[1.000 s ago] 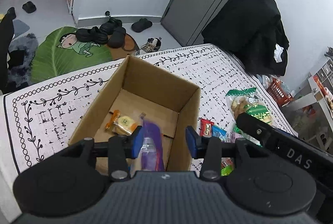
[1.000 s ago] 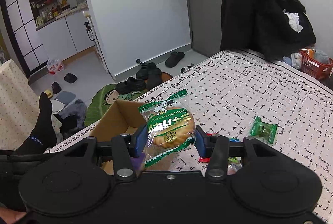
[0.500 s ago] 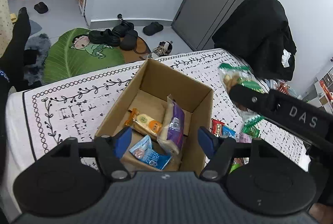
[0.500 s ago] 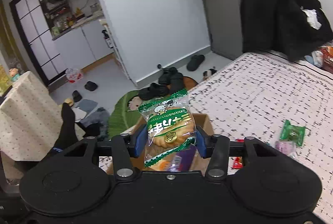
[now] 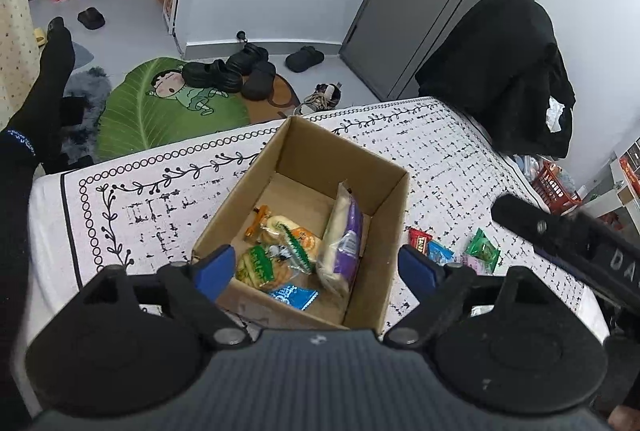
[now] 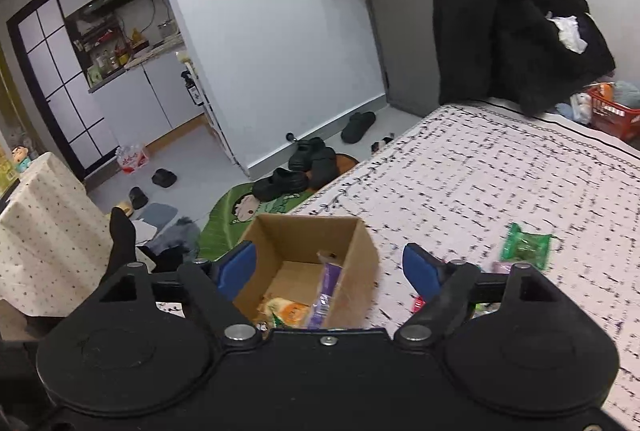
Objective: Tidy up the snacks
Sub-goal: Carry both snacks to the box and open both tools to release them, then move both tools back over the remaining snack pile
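An open cardboard box stands on the patterned white cloth. Inside lie a green-wrapped pastry, an orange-wrapped snack, a purple packet leaning on the right wall, and a blue packet. My left gripper is open and empty above the box's near edge. My right gripper is open and empty over the box; its body crosses the left wrist view at right. Loose snacks lie right of the box: red, blue, green.
A green packet lies alone on the cloth to the right. A chair draped in black clothing stands at the table's far end. Shoes and a green leaf mat are on the floor beyond. A person's black-socked leg is at left.
My right gripper opened and the green-wrapped pastry dropped into the box. My left gripper opened earlier, leaving the purple packet in the box, and pulled back.
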The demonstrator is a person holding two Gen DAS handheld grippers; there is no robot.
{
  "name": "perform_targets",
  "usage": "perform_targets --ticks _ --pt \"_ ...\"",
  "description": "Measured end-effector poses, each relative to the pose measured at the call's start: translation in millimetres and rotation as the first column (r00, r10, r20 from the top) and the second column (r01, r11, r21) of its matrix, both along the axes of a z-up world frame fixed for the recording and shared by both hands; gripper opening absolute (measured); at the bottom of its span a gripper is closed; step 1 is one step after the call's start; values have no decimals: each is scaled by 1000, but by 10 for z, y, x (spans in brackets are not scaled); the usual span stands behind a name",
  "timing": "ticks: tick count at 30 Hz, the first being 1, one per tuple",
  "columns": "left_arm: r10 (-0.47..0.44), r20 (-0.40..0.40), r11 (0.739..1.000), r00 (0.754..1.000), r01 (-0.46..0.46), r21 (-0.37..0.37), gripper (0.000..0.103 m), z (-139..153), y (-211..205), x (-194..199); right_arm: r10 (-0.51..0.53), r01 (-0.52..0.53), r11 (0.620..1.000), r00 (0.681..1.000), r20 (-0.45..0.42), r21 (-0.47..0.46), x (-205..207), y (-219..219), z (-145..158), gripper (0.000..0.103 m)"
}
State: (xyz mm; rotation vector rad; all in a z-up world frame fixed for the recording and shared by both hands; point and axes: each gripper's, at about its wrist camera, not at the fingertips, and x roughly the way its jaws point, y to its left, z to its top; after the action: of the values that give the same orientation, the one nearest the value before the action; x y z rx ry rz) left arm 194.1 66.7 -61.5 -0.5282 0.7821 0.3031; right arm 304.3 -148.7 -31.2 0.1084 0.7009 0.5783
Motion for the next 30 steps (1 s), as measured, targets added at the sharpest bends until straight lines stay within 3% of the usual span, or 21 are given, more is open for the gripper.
perform_targets --ticks 7,15,30 --pt "-5 21 1000 1000 4 26 103 75 -158 16 -28 28 999 1000 -2 -15 -50 -244 -24 87" --pt "-40 42 998 998 38 47 103 110 -364 38 -82 82 996 997 0 -19 -43 -518 -48 100" --pt "-126 50 992 991 124 36 103 69 -757 146 -135 134 990 990 -29 -39 27 -1023 -254 103"
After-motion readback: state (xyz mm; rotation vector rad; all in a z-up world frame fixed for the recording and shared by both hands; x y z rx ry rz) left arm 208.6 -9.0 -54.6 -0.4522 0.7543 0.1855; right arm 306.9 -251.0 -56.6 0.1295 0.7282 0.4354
